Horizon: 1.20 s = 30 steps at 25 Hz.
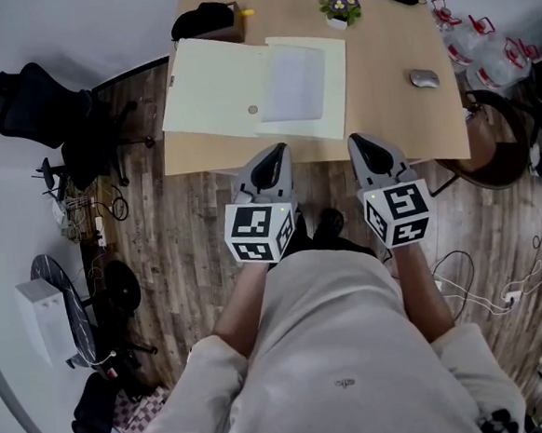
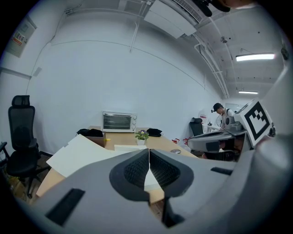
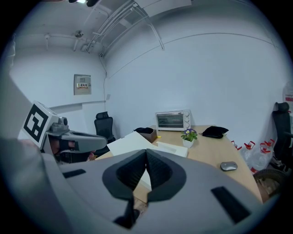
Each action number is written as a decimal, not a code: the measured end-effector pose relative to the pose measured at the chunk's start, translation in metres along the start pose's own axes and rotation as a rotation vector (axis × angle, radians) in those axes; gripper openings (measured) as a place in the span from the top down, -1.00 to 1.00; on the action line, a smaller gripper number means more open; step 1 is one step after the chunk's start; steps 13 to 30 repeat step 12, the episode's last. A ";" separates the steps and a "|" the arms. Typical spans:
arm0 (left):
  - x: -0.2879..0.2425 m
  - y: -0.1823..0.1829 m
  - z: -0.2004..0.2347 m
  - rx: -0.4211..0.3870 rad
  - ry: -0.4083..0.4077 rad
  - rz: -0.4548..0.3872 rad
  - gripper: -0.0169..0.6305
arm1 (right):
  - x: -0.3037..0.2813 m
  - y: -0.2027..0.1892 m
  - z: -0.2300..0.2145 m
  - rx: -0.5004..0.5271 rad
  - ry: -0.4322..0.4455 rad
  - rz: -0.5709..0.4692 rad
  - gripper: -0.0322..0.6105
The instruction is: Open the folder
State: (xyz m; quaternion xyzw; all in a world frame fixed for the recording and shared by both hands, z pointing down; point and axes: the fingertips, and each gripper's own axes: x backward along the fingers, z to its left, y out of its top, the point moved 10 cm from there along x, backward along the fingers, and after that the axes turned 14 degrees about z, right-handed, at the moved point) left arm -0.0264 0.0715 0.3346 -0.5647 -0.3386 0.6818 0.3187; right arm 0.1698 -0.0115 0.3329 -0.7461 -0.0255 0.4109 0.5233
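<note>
Head view shows the folder point(image 1: 213, 92) spread open on the wooden table point(image 1: 403, 112), directly ahead of both hand-held grippers. The left gripper point(image 1: 279, 149) points at the folder's near edge, its tip right at that edge above the table's front lip; whether it touches the card cannot be told. The right gripper point(image 1: 356, 140) sits just beside the folder's near right corner, a little outside it. The two grippers are side by side, apart from each other, each carrying its marker cube close to the person's body.

Left gripper view has the left gripper point(image 2: 149, 152) with its jaws pressed together and nothing between them. Past its tip the folder point(image 2: 78, 155) stretches away to the left and ahead, its left flap tilted upward towards a brown box point(image 2: 98, 139). Right gripper view shows the right gripper point(image 3: 146, 152) likewise closed tight and empty, with the folder point(image 3: 130, 142) ahead and to its left.

On the folder's right half lies a white sheet point(image 1: 296, 83). Farther ahead of the grippers stand a small potted plant point(image 1: 341, 9) and a toaster oven point(image 3: 173, 120). A computer mouse point(image 1: 424, 78) rests ahead and to the right of the right gripper, well apart from the folder.
</note>
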 end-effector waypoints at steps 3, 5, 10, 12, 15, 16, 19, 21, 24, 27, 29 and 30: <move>0.000 -0.001 0.000 0.000 -0.007 0.000 0.93 | 0.000 0.000 0.001 0.004 -0.001 0.001 0.89; -0.001 -0.002 0.000 0.001 -0.012 0.002 0.93 | -0.001 0.000 0.001 0.003 -0.004 0.002 0.89; -0.002 -0.001 0.003 0.004 -0.014 -0.004 0.93 | -0.001 -0.001 -0.001 -0.004 -0.015 0.005 0.89; -0.003 0.000 0.004 0.007 -0.014 -0.005 0.93 | -0.001 -0.001 -0.002 -0.007 -0.018 0.006 0.89; -0.003 0.000 0.004 0.007 -0.014 -0.005 0.93 | -0.001 -0.001 -0.002 -0.007 -0.018 0.006 0.89; -0.003 0.000 0.004 0.007 -0.014 -0.005 0.93 | -0.001 -0.001 -0.002 -0.007 -0.018 0.006 0.89; -0.003 0.000 0.004 0.007 -0.014 -0.005 0.93 | -0.001 -0.001 -0.002 -0.007 -0.018 0.006 0.89; -0.003 0.000 0.004 0.007 -0.014 -0.005 0.93 | -0.001 -0.001 -0.002 -0.007 -0.018 0.006 0.89; -0.003 0.000 0.004 0.007 -0.014 -0.005 0.93 | -0.001 -0.001 -0.002 -0.007 -0.018 0.006 0.89; -0.003 0.000 0.004 0.007 -0.014 -0.005 0.93 | -0.001 -0.001 -0.002 -0.007 -0.018 0.006 0.89; -0.003 0.000 0.004 0.007 -0.014 -0.005 0.93 | -0.001 -0.001 -0.002 -0.007 -0.018 0.006 0.89; -0.003 0.000 0.004 0.007 -0.014 -0.005 0.93 | -0.001 -0.001 -0.002 -0.007 -0.018 0.006 0.89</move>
